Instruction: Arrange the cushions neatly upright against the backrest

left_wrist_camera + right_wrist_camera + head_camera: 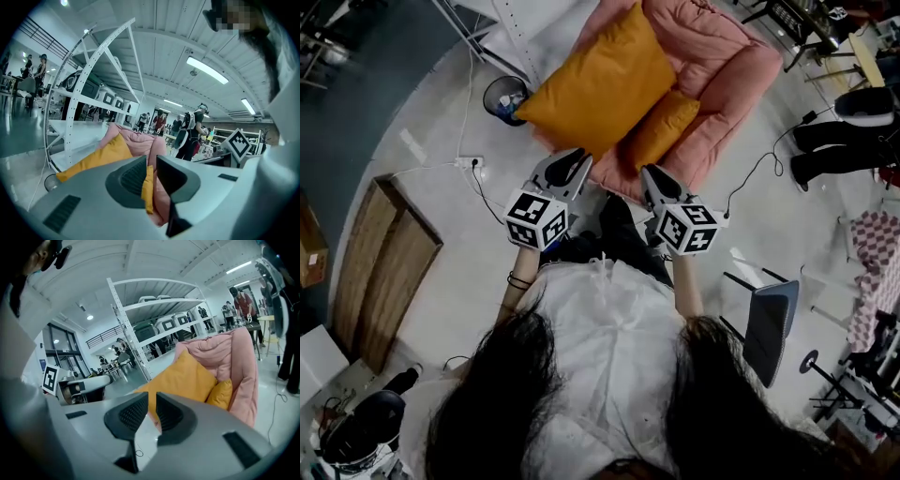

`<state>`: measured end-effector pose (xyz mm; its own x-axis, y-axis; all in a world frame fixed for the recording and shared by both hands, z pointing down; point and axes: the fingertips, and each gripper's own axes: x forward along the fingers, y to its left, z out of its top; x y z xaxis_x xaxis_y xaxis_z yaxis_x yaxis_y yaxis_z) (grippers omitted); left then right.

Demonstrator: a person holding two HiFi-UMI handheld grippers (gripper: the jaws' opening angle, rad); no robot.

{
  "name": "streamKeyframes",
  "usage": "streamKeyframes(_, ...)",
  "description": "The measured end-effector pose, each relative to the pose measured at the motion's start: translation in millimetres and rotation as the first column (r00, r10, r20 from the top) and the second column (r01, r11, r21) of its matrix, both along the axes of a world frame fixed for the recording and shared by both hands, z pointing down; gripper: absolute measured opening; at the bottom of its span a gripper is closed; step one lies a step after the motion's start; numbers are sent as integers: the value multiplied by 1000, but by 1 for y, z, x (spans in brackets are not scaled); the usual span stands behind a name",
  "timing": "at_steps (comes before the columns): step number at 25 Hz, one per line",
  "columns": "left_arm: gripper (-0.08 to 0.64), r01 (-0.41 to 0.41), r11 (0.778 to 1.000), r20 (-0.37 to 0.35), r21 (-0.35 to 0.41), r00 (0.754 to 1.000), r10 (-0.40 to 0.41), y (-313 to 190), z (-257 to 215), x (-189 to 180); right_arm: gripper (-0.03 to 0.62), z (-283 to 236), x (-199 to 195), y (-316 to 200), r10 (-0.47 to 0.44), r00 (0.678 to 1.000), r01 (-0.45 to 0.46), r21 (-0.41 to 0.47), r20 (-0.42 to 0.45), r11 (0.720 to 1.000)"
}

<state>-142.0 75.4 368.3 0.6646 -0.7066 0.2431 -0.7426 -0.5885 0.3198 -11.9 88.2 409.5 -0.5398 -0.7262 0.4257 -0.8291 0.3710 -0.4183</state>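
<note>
Head view: both grippers hang in front of the person, short of the pink armchair (727,70), and touch nothing. The left gripper (573,161) and the right gripper (655,178) each have their fingers drawn close, with a thin gap between them. Each gripper view shows only the far-off chair and cushions through that gap, so both are empty. The large orange cushion (600,84) lies slanted over the seat and one arm, with a corner jutting toward the waste bin (504,97). The small orange cushion (664,127) lies in the seat just beside it, partly overlapped. Neither stands against the backrest (703,28).

The step in hand looks like the approach. To do it well, I would spread the fingers before reaching and take the large cushion first by its two near corners, one per gripper. Soft fabric slips, so the pinch should go deep at the seam before lifting and tipping the cushion upright.
</note>
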Motion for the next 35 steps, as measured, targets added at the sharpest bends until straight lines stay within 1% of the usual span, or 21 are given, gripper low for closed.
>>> streamKeyframes(7, 76, -13, 1000, 44, -27, 999, 14, -75, 13, 18, 63, 19, 25, -84, 19, 999, -17, -26, 51, 1000)
streamKeyframes(14, 77, -37, 997, 140, -68, 989, 46, -147, 28, 40, 63, 52, 57, -142, 53, 995, -45, -91, 90, 995)
streamKeyframes(17, 77, -39, 996, 193, -79, 980, 54, -181, 35, 43, 63, 71, 67, -162, 51, 994, -39, -121, 101, 992)
streamKeyframes(22, 78, -42, 995, 257, -91, 964, 64, -247, 47, 47, 63, 105, 80, -190, 42, 993, -22, -174, 110, 984)
streamKeyframes(24, 96, -57, 992, 293, -110, 952, 87, -274, 57, 53, 63, 120, 85, -200, 31, 994, -10, -198, 106, 980)
streamKeyframes(25, 125, -68, 990, 309, -122, 945, 103, -286, 62, 56, 63, 127, 86, -205, 25, 994, -3, -209, 106, 978)
streamKeyframes(27, 205, -88, 984, 336, -154, 932, 136, -311, 75, 64, 63, 141, 89, -215, 18, 994, 7, -229, 110, 973)
streamKeyframes(29, 246, -89, 978, 374, -188, 914, 155, -335, 92, 69, 63, 152, 91, -225, 16, 993, 13, -246, 116, 969)
streamKeyframes(30, 278, -84, 975, 401, -207, 902, 163, -347, 102, 70, 63, 158, 92, -229, 16, 993, 15, -255, 119, 967)
streamKeyframes(32, 336, -67, 964, 463, -256, 867, 183, -366, 125, 69, 63, 166, 93, -237, 12, 992, 22, -268, 124, 963)
streamKeyframes(34, 365, -36, 952, 517, -305, 833, 197, -383, 147, 64, 63, 171, 95, -243, 5, 992, 31, -277, 130, 960)
streamKeyframes(35, 371, -18, 944, 533, -330, 822, 202, -390, 157, 61, 63, 174, 96, -245, 2, 991, 35, -281, 131, 959)
